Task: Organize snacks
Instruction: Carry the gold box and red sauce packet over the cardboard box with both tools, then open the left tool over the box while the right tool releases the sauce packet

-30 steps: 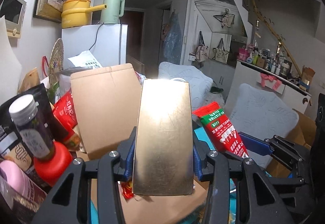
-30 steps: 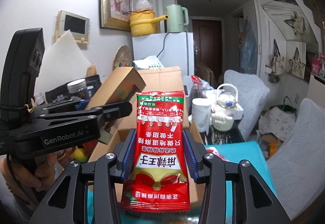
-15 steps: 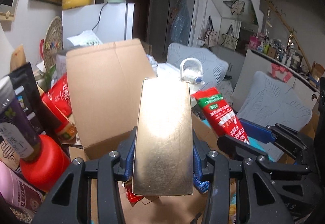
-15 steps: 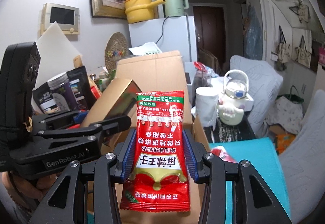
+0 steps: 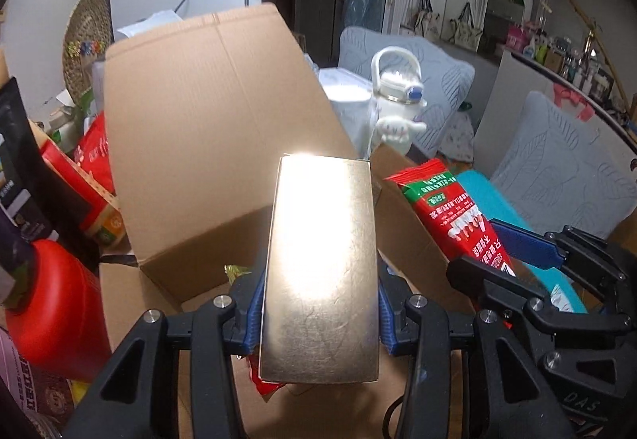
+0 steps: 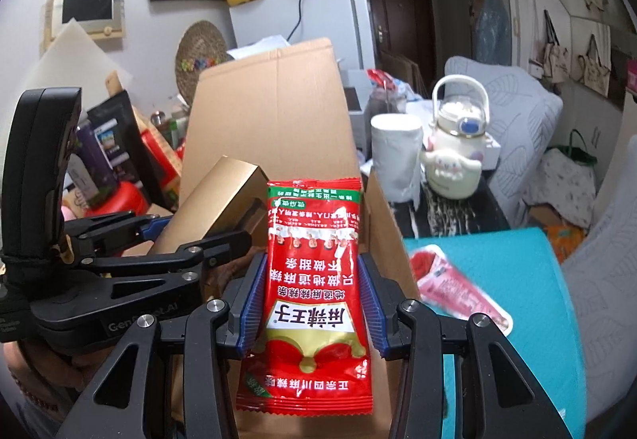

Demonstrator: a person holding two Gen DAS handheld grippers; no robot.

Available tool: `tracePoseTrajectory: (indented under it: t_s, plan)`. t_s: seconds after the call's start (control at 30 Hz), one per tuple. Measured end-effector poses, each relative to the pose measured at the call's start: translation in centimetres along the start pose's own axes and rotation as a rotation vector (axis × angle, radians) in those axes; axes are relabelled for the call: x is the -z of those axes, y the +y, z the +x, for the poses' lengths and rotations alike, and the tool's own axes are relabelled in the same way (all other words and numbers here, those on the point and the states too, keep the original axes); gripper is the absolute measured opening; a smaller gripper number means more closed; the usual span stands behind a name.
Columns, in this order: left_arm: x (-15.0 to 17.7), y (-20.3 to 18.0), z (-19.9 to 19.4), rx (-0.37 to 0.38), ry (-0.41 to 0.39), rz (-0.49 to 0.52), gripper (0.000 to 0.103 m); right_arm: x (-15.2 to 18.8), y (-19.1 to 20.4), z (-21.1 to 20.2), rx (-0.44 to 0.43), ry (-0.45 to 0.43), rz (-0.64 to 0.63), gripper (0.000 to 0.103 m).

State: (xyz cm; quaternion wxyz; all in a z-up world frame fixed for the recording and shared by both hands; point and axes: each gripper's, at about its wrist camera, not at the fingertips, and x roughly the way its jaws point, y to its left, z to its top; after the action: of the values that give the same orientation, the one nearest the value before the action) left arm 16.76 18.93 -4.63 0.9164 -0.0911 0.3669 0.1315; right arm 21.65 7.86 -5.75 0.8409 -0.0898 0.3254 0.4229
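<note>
Cluttered room, open cardboard box (image 5: 223, 112) ahead. Left claw (image 5: 318, 313) clamps gold box (image 5: 318, 271), right claw (image 6: 310, 303) clamps red snack packet (image 6: 314, 271). Risk: claws collide over the opening.

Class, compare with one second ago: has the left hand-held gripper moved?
Yes. The left hand-held gripper has come forward and down toward the open cardboard box, which now looms larger behind its shiny gold box.

A box (image 5: 320, 271) and a packet (image 6: 314, 271) are held side by side above an open carton (image 5: 207, 144); a kettle (image 6: 458, 156) is placed right of the carton, a mat (image 6: 513, 279) before it.
</note>
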Motion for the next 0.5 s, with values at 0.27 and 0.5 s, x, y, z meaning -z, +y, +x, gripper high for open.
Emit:
tracePoseTrajectory:
  t_s: [0.27,0.5]
  plan:
    - [0.7,0.4,2.5,-0.046,0.099,0.002,0.045,0.8,-0.2,2.4,0.033,0.081,0.004,0.044]
    - [0.7,0.2,3.0,-0.063,0.124,0.016,0.045,1.1,-0.1,3.0,0.064,0.101,-0.007,0.046]
